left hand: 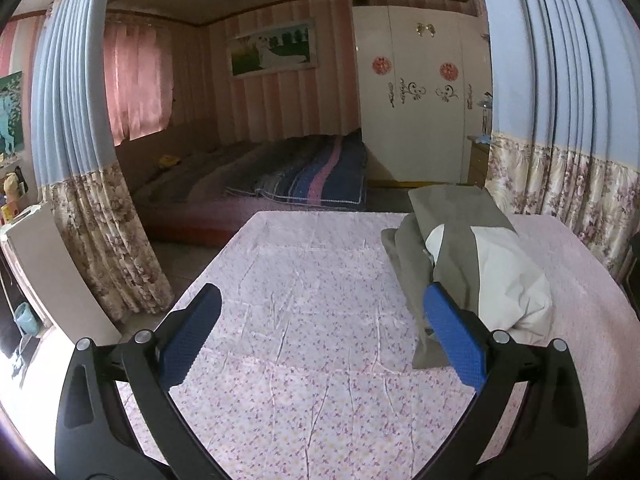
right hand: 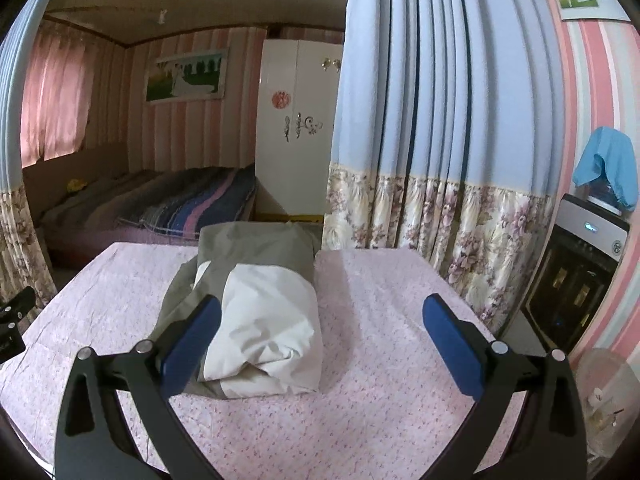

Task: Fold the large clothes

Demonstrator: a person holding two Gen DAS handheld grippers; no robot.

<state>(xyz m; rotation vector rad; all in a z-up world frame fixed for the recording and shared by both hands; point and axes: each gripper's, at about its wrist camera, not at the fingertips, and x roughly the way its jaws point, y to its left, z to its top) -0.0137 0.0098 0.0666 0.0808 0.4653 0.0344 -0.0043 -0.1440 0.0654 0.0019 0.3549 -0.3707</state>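
Both tools gape empty over a pink floral sheet bearing grey-white clothes, blue curtains behind.

both wrist views low over the floral bedsheet, facing the curtains, sharing the folded garment

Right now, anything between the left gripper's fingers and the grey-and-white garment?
Nothing. In the left wrist view the open left gripper frames only bare floral sheet; the grey-and-white garment begins right beside its right finger, partly behind it.
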